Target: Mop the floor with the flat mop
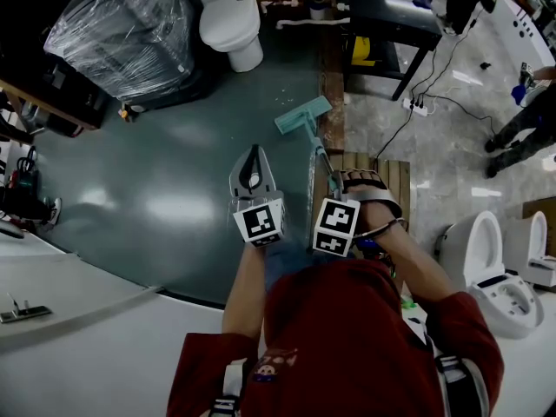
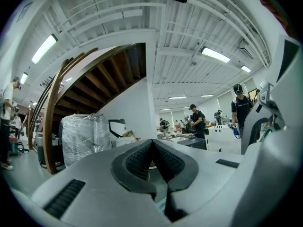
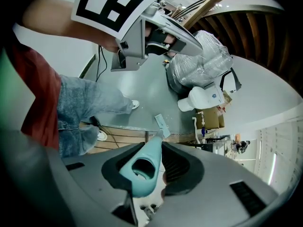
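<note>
The flat mop's teal head (image 1: 302, 115) lies on the dark green floor (image 1: 174, 172) ahead of me. Its pole (image 1: 314, 159) slants back to my right gripper (image 1: 340, 185). In the right gripper view that gripper (image 3: 152, 163) is shut on the teal mop handle (image 3: 142, 167), and the mop head (image 3: 162, 122) shows small on the floor beyond. My left gripper (image 1: 253, 159) hangs just left of the pole, apart from it. In its own view the left gripper (image 2: 152, 146) is shut with nothing in it and faces out into the room.
A white toilet (image 1: 230, 16) and a plastic-wrapped pallet (image 1: 122, 29) stand at the far side of the floor. A wooden slat board (image 1: 387, 176) lies right of the mop. A black table (image 1: 391, 16), cables (image 1: 417, 102) and more toilets (image 1: 495, 263) are on the right.
</note>
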